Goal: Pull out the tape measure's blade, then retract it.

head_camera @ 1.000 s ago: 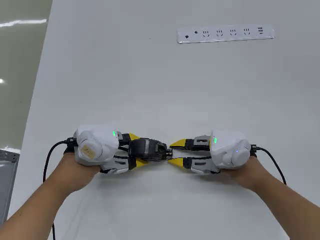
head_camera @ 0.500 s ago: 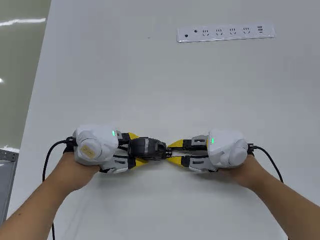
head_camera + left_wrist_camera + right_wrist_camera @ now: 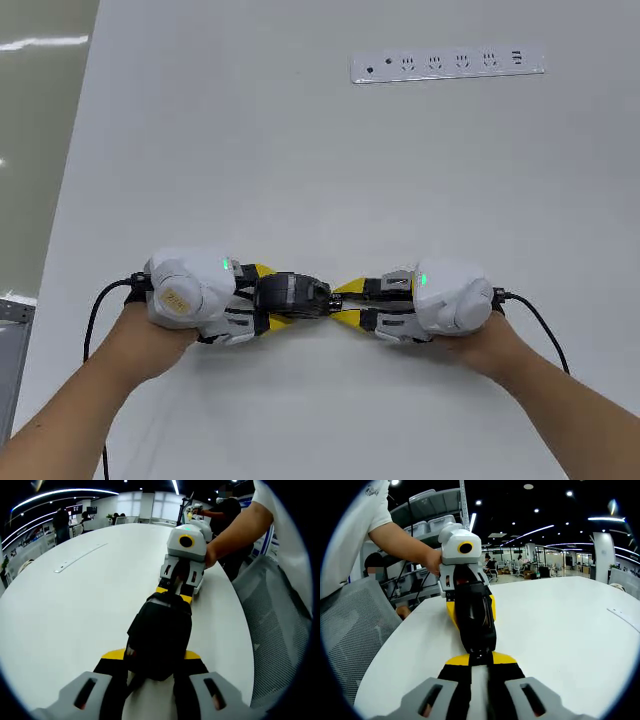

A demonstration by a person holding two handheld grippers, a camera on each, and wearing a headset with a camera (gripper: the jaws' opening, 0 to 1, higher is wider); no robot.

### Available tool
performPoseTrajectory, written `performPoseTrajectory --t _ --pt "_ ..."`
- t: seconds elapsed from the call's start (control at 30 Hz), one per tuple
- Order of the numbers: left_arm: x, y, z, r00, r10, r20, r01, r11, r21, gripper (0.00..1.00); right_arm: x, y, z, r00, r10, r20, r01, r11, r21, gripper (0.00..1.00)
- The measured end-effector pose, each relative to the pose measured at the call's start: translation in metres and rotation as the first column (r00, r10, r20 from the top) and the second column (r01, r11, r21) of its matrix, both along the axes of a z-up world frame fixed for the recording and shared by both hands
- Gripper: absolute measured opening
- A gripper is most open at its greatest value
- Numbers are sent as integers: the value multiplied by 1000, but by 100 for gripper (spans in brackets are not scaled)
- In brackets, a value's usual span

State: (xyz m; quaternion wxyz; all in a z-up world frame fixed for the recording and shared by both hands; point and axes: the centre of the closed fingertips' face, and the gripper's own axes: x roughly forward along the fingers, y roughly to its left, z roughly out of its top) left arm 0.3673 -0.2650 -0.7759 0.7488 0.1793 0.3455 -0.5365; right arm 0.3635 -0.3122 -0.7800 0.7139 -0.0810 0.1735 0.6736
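**While the tape measure is held at both ends**

Where the near edge of the white table [image 3: 300,150] is seen in the head view, the two grippers are laid tip to tip, pointing at each other. The black tape measure [image 3: 291,296] is clamped between the fingers of the left gripper [image 3: 270,297], whose yellow tips are pressed against the case on either side. In the left gripper view the case is seen held just above the table surface, its far end turned toward the other gripper.

The right gripper [image 3: 345,303] is set against that far end of the case. Its fingers are drawn close together there, touching or almost touching the case. Whether the blade's tip is pinched between them cannot be told, and no length of blade can be made out between case and fingers.

A white power strip [image 3: 447,65] is seen lying flat at the far side of the table, well apart from both grippers. A black cable [image 3: 100,305] is looped out behind the left gripper.
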Motion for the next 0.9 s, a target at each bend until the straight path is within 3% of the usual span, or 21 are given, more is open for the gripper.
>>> performPoseTrajectory --t 0.5,0.9 --pt "1 1 -1 1000 -2 -6 2 1000 7 31 1 -1 0 1000 0 -1 0 1000 -1 11" --pt "1 2 -2 1000 -13 13 13 1000 24 31 1 -3 -1 1000 11 -5 -11 1000 -4 11"
